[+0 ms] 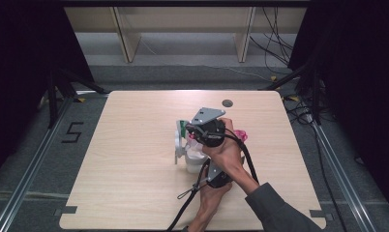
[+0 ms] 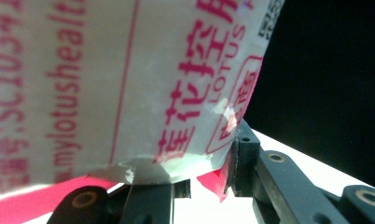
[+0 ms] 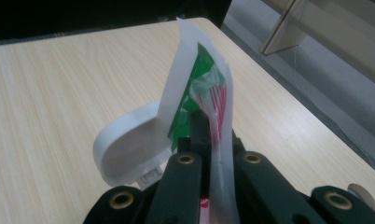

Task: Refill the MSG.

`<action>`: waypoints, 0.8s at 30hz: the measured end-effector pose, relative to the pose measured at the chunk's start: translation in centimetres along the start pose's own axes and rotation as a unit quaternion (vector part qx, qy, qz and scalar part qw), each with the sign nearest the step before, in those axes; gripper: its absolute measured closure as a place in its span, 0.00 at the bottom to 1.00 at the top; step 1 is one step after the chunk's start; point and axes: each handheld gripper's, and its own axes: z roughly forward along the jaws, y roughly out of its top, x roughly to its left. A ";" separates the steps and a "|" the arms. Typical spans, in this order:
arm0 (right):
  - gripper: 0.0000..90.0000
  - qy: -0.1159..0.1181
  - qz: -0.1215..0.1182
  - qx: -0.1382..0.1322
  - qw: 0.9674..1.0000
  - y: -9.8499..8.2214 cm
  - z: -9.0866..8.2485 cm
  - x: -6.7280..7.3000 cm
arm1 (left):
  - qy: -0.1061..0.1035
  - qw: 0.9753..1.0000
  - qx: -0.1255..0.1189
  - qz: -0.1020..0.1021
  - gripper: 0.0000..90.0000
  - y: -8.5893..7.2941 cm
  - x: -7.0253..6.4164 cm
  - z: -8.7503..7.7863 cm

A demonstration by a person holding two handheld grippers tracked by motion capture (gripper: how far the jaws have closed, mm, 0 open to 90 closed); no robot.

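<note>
near the middle of the table (image 1: pixel 129 174), a touch toward 3 o'clock: a white tub (image 1: pixel 194 163) with red print, standing upright. clamped low on its wall by the left gripper (image 1: pixel 203 170), reaching in from 5 o'clock; seen along that gripper's own view, jaws part-closed and pressed against both sides of the tub (image 2: pixel 129 84), the base just above them. directly over the tub's mouth, at its 12 o'clock, the right gripper (image 1: pixel 198 132), jaws fully closed and pinching a thin seal strip (image 3: pixel 204 88) with green and red print. strip's long axis close to upright, rising from between the pads (image 3: pixel 200 122) and tapering to a point at 12 o'clock in the right gripper view. at 9 o'clock of the strip, a white flip lid (image 3: pixel 125 149) hanging open, just beside the jaws but apart from them. in the high view, that lid (image 1: pixel 178 147) at 10 o'clock of the tub. probably the deciding relation: pull above, hold below, both on one upright line, so any tug along the strip likely met squarely by the lower clamp. right hand nearer the strip, left nearer the base. risk, as a judgement: strip tearing across if dragged sideways toward the lid.
</note>
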 end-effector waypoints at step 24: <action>1.00 -0.001 -0.004 0.002 1.000 0.0 0.2 0.0 | -0.014 0.999 -0.026 -0.035 0.82 -0.1 -0.5 0.3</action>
